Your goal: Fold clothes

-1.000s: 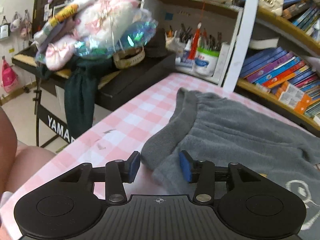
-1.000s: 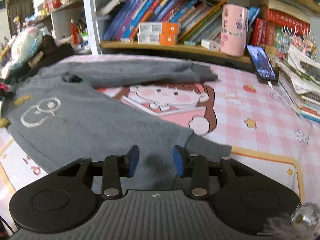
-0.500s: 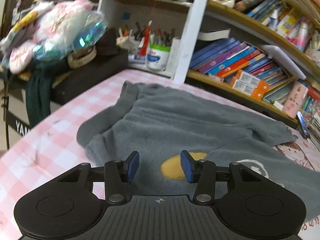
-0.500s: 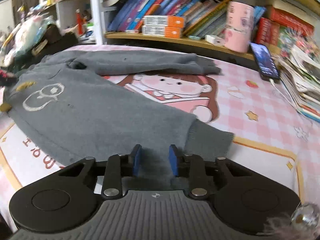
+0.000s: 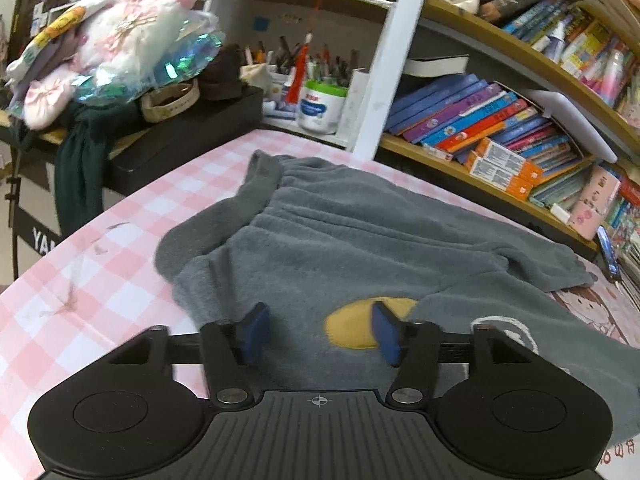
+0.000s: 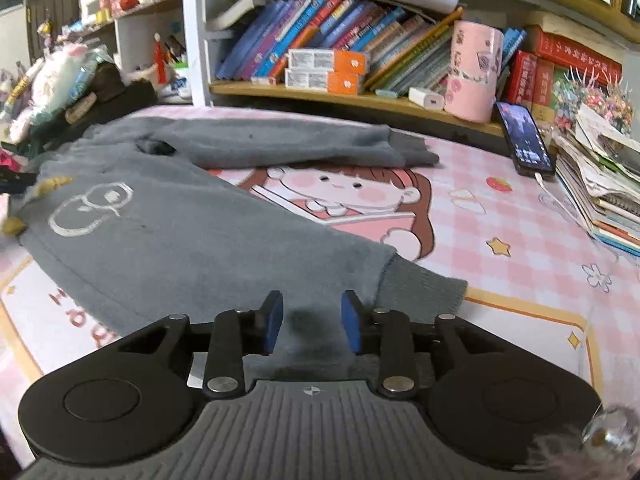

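Jaws apart on both — left gripper (image 5: pixel 318 334) just widened over the trousers (image 5: pixel 360 240) near the waist, yellow patch (image 5: pixel 360 328) between its pads; right gripper (image 6: pixel 311 322) just reopened, straddling the near leg by its cuff (image 6: pixel 420 288). Likely lining up both ends for the fold.

**Colours and patterns on my two feeds**

I log: grey sweatpants (image 5: pixel 344 240) with a yellow oval patch (image 5: pixel 356 328) and a white outline drawing (image 6: pixel 90 210). Tablecloth (image 5: pixel 132 248) pink-and-white check, printed with a pink-cheeked, brown-haired cartoon girl (image 6: pixel 344 196), yellow stars and a red strawberry. Blue pads (image 6: pixel 273 322) on black grippers. Pink patterned canister (image 6: pixel 472 76). Orange-and-white boxes (image 6: pixel 326 70). Book spines (image 5: pixel 472 116) blue, purple, red.
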Motion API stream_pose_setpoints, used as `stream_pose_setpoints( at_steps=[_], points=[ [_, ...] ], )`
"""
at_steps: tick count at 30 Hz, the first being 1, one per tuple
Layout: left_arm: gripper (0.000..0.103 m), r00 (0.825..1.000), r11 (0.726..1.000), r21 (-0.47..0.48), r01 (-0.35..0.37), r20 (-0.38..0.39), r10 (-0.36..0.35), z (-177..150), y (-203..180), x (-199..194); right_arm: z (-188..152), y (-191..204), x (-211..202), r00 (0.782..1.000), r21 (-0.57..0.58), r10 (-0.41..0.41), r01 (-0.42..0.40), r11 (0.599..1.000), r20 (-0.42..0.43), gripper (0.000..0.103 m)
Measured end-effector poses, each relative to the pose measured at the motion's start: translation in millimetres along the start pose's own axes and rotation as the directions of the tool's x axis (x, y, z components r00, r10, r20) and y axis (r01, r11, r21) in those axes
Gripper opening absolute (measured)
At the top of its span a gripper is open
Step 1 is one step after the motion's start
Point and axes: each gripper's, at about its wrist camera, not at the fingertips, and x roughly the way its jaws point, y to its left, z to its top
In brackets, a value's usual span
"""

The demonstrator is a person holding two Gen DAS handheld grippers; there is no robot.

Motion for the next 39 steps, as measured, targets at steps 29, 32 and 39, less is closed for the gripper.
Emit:
stream_pose_setpoints(
  at_steps=[29,32,39],
  points=[
    [0.098,0.995,0.978,0.181,0.100,-0.005,-0.101,-5,-56,4,19,20,11,0.997,-0.037,0.076,-0.075,0.997,0.025,0.082],
    [0.098,0.996,0.978,0.190,0.090,-0.004,-0.091,-6,-57,5,21,21,15,0.997,-0.041,0.079,-0.078,0.996,0.023,0.084],
    [0.099,0.996,0.972,0.215,0.091,-0.002,-0.093,-5,-58,7,24,22,22,0.996,-0.045,0.083,-0.082,0.996,0.017,0.086]
  ],
)
